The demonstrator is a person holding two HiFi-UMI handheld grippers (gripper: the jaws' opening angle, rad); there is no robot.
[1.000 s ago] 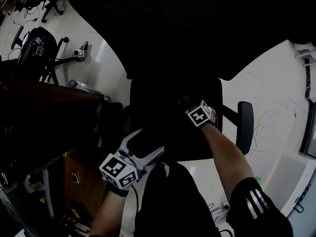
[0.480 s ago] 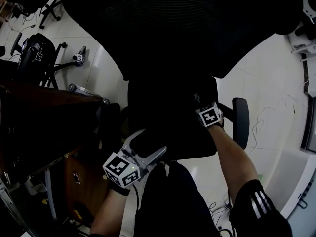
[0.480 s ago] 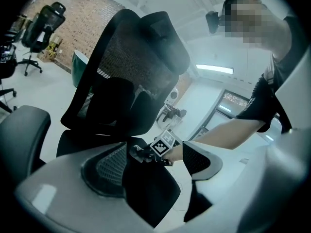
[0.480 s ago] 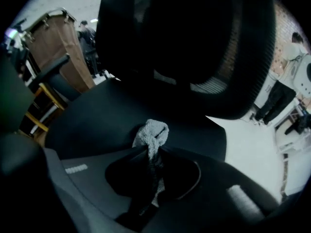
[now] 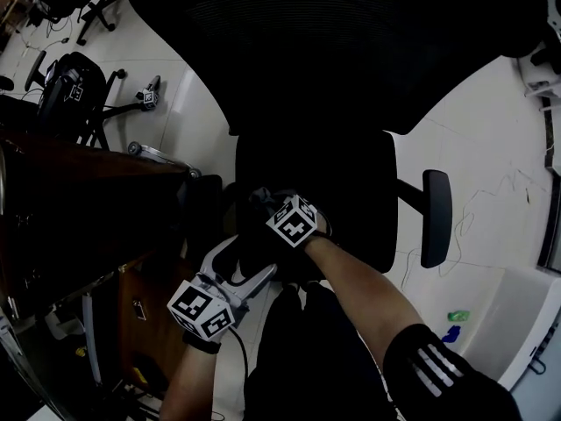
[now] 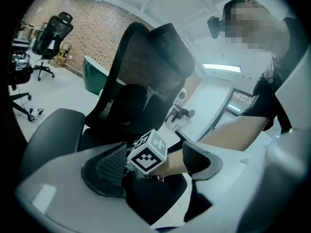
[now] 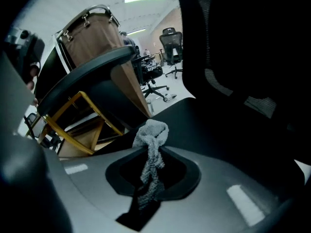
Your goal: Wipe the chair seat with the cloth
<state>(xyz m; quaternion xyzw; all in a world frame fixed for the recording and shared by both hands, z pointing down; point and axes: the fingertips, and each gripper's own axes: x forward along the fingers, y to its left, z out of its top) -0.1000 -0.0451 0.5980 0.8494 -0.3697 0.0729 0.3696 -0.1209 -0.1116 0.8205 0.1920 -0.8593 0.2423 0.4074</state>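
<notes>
The right hand-held gripper (image 7: 151, 165) pinches the gray cloth (image 7: 151, 132) tight, so it can rub the chair seat (image 5: 351, 191) near its left edge; the left hand-held gripper (image 5: 238, 264) waits wide open, holding nothing.

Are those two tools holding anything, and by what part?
The right tool is shut on the cloth, gripping its twisted lower part; a wad sticks out in front. The left tool is open and empty.
</notes>
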